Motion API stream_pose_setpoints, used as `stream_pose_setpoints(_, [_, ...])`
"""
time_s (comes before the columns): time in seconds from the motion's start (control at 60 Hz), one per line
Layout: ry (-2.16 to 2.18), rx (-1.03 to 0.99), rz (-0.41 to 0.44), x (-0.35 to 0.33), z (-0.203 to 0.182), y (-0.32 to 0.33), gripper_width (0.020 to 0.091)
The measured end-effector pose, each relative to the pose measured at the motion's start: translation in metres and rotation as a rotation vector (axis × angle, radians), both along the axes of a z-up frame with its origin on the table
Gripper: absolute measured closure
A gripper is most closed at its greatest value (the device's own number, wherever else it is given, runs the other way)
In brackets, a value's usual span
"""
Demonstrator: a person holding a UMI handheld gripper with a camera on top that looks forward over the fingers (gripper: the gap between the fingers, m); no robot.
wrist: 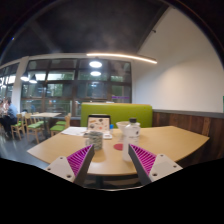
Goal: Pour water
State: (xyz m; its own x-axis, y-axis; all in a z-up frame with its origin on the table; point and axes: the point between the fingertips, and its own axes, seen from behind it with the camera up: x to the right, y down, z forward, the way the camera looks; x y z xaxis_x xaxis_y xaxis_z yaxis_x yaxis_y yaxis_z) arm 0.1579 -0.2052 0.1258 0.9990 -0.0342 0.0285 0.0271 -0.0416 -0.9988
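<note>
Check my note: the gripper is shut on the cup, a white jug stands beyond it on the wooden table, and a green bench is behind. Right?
Not quite. In the gripper view the gripper is open, and the cup stands free just ahead of its fingers. The white jug, wooden table and green bench are as noted.

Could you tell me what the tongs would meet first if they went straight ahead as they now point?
Probably the clear cup on the wooden table, just ahead of the open tongs; depth is hard to judge.

The small things (100,128) on the table (165,140) beyond the fingers were too tiny to identify.
</note>
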Motion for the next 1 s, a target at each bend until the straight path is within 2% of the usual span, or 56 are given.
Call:
stream_pose_setpoints(0.117, [-0.03,0.001,-0.082,0.048,0.001,0.04,0.0315])
stream_pose_setpoints(0.333, [-0.035,-0.037,-0.127,0.08,-0.021,0.133,0.0313])
stream_pose_setpoints(0.517, [-0.057,-0.019,-0.125,0.096,-0.024,0.19,0.0318])
stream_pose_setpoints(0.55, [-0.056,-0.027,-0.14,0.1,-0.027,0.197,0.0524])
stream_pose_setpoints(0.65, [-0.015,0.006,-0.144,0.102,-0.027,0.209,0.056])
stream_pose_setpoints(0.767, [0.008,0.037,-0.118,0.102,-0.025,0.211,0.056])
stream_pose_setpoints(0.85, [-0.012,0.039,-0.138,0.1,-0.026,0.216,0.0555])
stream_pose_setpoints(0.95, [-0.012,0.018,-0.156,0.102,-0.024,0.214,0.0656])
stream_pose_setpoints(1.0, [-0.045,-0.001,-0.163,0.097,-0.025,0.219,0.067])
